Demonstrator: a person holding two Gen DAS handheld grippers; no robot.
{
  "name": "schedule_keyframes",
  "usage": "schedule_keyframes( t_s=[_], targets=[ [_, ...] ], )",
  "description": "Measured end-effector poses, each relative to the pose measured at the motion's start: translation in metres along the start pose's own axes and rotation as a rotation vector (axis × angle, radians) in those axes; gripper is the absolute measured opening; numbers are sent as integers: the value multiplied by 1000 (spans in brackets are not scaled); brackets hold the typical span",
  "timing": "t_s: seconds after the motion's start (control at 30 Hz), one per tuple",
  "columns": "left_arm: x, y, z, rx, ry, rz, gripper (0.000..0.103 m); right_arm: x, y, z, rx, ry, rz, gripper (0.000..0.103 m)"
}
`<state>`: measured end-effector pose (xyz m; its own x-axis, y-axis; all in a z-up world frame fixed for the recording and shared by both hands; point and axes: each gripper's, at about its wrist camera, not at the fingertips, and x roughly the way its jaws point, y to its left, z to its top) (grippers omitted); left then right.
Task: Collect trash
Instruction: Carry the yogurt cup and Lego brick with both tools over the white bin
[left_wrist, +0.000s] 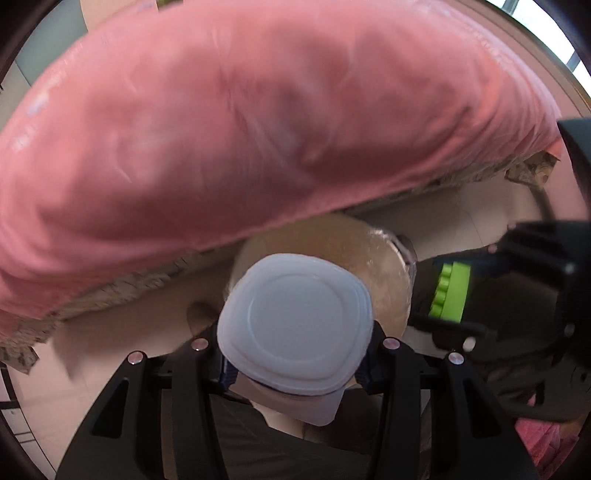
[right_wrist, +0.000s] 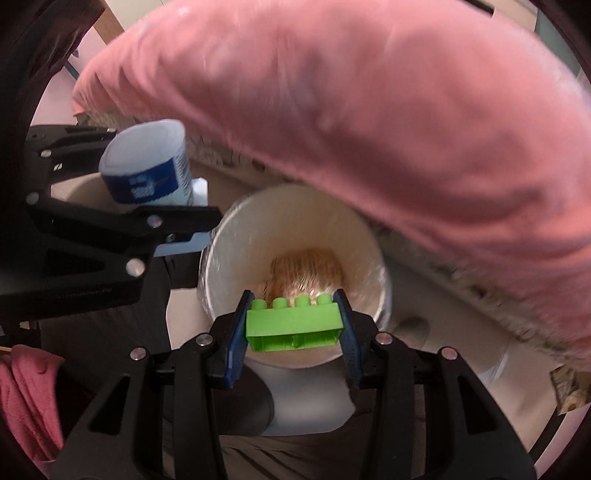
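Note:
My left gripper (left_wrist: 295, 354) is shut on a small white plastic bottle (left_wrist: 295, 328) with a blue label; its base faces the camera. It also shows in the right wrist view (right_wrist: 151, 166), held to the left of the bin. My right gripper (right_wrist: 293, 325) is shut on a green toy brick (right_wrist: 293, 326) and holds it over the open white bin (right_wrist: 221, 236), which has a clear liner and brownish contents. In the left wrist view the bin (left_wrist: 384, 266) lies just beyond the bottle, and the brick (left_wrist: 448, 291) is at its right.
A large pink cushion (left_wrist: 240, 129) on a mottled base hangs close above and behind the bin in both views (right_wrist: 406, 129). Pale floor (left_wrist: 110, 332) surrounds the bin. A magenta cloth (right_wrist: 26, 398) lies at lower left of the right wrist view.

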<state>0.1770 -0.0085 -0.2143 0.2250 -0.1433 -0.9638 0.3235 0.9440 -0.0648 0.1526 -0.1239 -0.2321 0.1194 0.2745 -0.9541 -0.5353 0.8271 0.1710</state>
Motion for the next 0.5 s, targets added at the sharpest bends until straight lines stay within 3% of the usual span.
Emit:
schedule_keyframes(
  t_s=[0.5],
  targets=[
    [104, 24, 7, -153, 192, -127, 50, 100, -13, 6, 129, 176, 78, 45]
  ],
)
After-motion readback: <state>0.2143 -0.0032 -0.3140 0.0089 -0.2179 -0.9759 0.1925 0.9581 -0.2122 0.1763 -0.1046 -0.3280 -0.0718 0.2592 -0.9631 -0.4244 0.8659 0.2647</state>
